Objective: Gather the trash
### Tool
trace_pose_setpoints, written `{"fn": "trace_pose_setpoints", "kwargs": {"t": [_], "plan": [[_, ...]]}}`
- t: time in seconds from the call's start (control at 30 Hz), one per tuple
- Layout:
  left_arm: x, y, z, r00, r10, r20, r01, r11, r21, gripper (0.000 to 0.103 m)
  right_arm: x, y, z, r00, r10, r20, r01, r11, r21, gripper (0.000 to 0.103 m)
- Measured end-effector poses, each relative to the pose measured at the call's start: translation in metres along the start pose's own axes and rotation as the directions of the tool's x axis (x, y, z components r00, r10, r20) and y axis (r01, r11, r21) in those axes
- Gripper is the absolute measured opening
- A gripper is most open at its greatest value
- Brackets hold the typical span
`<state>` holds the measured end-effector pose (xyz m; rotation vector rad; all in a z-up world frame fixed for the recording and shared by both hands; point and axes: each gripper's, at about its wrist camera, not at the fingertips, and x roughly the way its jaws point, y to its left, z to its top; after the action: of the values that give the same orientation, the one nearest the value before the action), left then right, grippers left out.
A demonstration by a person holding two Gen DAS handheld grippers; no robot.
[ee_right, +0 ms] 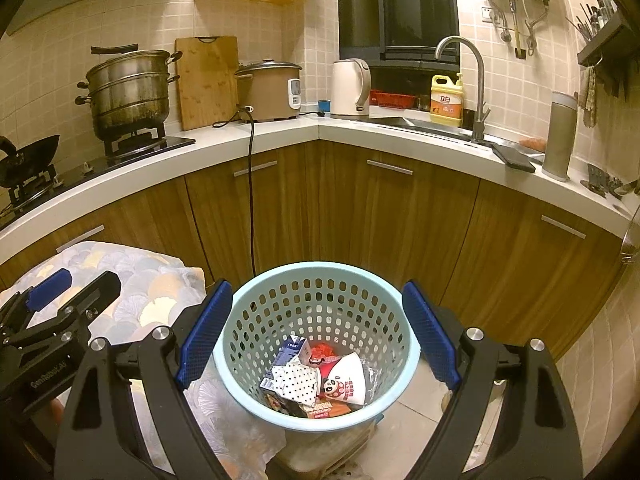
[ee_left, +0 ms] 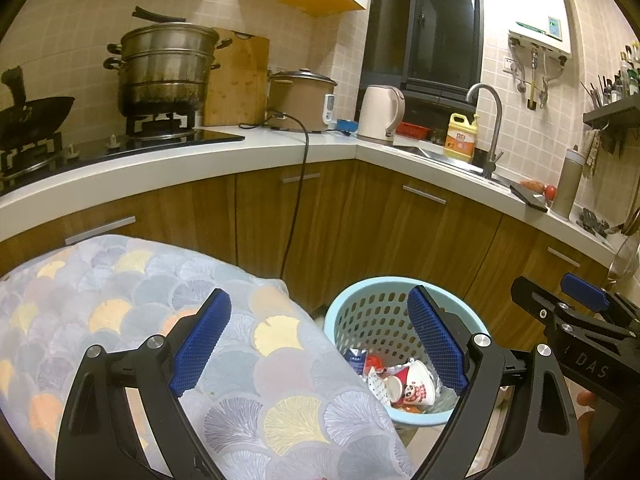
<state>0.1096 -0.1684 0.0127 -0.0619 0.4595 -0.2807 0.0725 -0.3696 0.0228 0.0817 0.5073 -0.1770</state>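
Trash [ee_right: 316,376], a paper cup [ee_right: 350,380] and what look like cartons, lies in the blue basket [ee_right: 320,270] on the floor; left gripper [ee_left: 320,344] and right gripper [ee_right: 316,336] gape wide, holding nothing.

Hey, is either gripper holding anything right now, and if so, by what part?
Nothing is held. The left gripper and right gripper both have their jaws wide open; the trash lies loose in the blue basket.
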Motion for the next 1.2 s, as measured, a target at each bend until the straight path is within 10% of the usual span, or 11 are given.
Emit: {"fn": "trace_pose_setpoints", "kwargs": {"t": [1.2], "plan": [[0.0021,-0.003,-0.0016,0.999,-0.026,-0.02,0.026,1.0,0.008,0.088,0.007,-0.0037,-0.0029,1.0,0.009,-0.014,-0.009,1.0,0.016,0.082]]}}
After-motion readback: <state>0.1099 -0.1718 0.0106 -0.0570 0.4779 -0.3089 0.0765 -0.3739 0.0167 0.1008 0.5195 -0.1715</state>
